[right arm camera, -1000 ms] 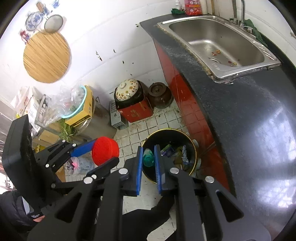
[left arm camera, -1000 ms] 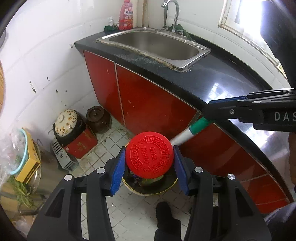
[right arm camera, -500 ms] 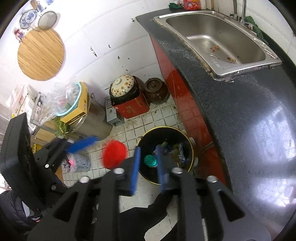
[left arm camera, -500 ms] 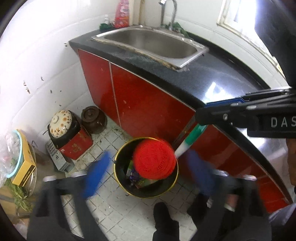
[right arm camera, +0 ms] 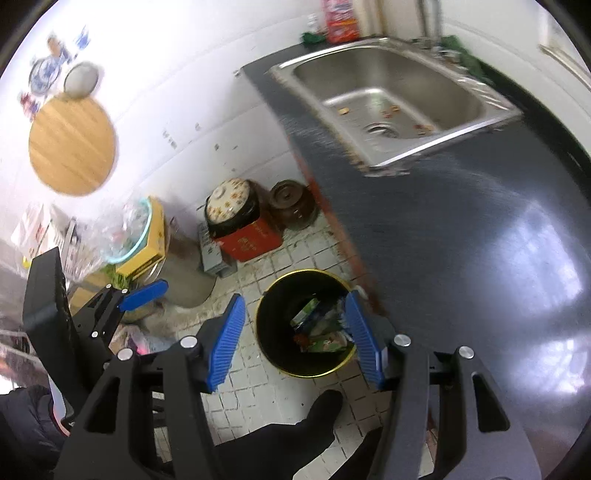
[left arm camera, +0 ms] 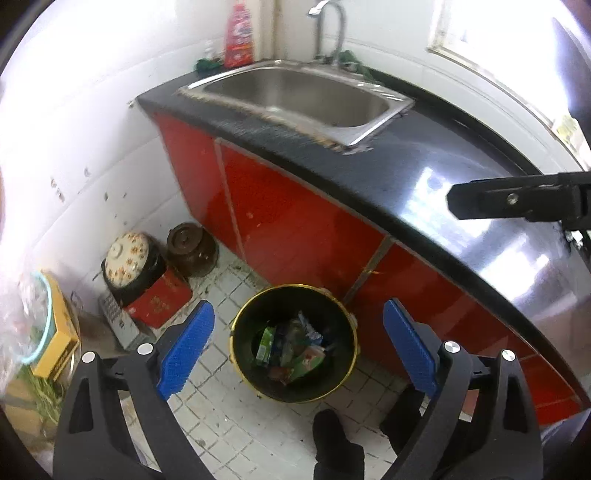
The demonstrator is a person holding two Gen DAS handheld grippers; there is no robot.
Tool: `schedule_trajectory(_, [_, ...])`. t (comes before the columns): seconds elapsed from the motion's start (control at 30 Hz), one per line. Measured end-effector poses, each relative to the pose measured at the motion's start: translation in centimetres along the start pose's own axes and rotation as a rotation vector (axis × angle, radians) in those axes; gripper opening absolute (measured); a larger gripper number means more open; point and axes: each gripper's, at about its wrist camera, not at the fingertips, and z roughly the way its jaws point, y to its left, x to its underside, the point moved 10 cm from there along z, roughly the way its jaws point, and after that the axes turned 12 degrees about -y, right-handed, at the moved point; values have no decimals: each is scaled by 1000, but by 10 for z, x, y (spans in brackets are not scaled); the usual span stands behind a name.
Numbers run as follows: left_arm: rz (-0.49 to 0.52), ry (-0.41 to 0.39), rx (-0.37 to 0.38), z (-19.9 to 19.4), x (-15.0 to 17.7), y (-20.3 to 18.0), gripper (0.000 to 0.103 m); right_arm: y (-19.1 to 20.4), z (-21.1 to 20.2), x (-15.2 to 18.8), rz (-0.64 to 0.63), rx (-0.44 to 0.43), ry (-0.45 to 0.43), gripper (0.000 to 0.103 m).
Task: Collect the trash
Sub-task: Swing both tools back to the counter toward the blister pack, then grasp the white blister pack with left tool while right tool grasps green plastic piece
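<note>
A: Where is the trash?

B: In the black bin [left arm camera: 293,343] with the yellow rim, standing on the white tiled floor [left arm camera: 225,413] just in front of the red cabinet doors [left arm camera: 291,225]. Green and white wrappers [left arm camera: 291,350] lie in a heap at its bottom; the right wrist view shows the same pile [right arm camera: 317,328].

A: And the left gripper?

B: The left gripper [left arm camera: 297,345] hangs above the bin, its blue fingers [left arm camera: 184,350] spread wide with nothing between them. The bin's mouth shows in the gap.

A: The right one?

B: The right gripper [right arm camera: 295,336] is also above the bin, its blue fingers [right arm camera: 225,339] parted wide and holding nothing. Its right finger crosses the bin's rim in the picture.

A: What surrounds the bin?

B: Above the cabinet doors runs the dark desk [left arm camera: 417,173] with a steel sink [left arm camera: 306,99] set into it, and a red bottle [left arm camera: 239,35] stands at the wall behind. On the floor to the left sit a flowered pot lid [left arm camera: 127,256] on a red box [left arm camera: 159,299] and a brown jar [left arm camera: 190,249] beside it, well apart from the bin. A dark shoe [left arm camera: 332,439] shows near the bin's front edge.
</note>
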Motion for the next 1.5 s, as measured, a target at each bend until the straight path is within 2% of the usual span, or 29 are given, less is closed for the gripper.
schedule_trajectory(0.17, [91,-7,80,9,-24,-65,90,-83,-64,0,103,125,-105,62])
schedule_trajectory(0.33, [246,-33,235,18,-51,-181,91,-185,-144,16,207,297,-198,63])
schedule_trajectory(0.57, [428,-68,454,20,-75,-356,92,-332,-267,76,401,521,-295,64])
schedule_trajectory(0.63, [477,-71,521,18,-76,-413,93,-367,-293,96,448,558,-312,64])
schedule_trajectory(0.77, [549,-59,594,17,-75,-493,93,-433,-338,137,550,620,-341,64])
schedule_trajectory(0.93, [590,-9,652,26,-74,-576,93,-487,-357,162,588,609,-334,62])
schedule_trajectory(1.13, [652,41,641,58,-64,-647,93,-546,-338,176,566,533,-250,51])
schedule_trajectory(1.33, [711,72,634,90,-49,-688,93,-587,-303,178,524,434,-171,36])
schedule_trajectory(1.5, [731,110,628,112,-37,-704,92,-605,-274,175,487,342,-122,34])
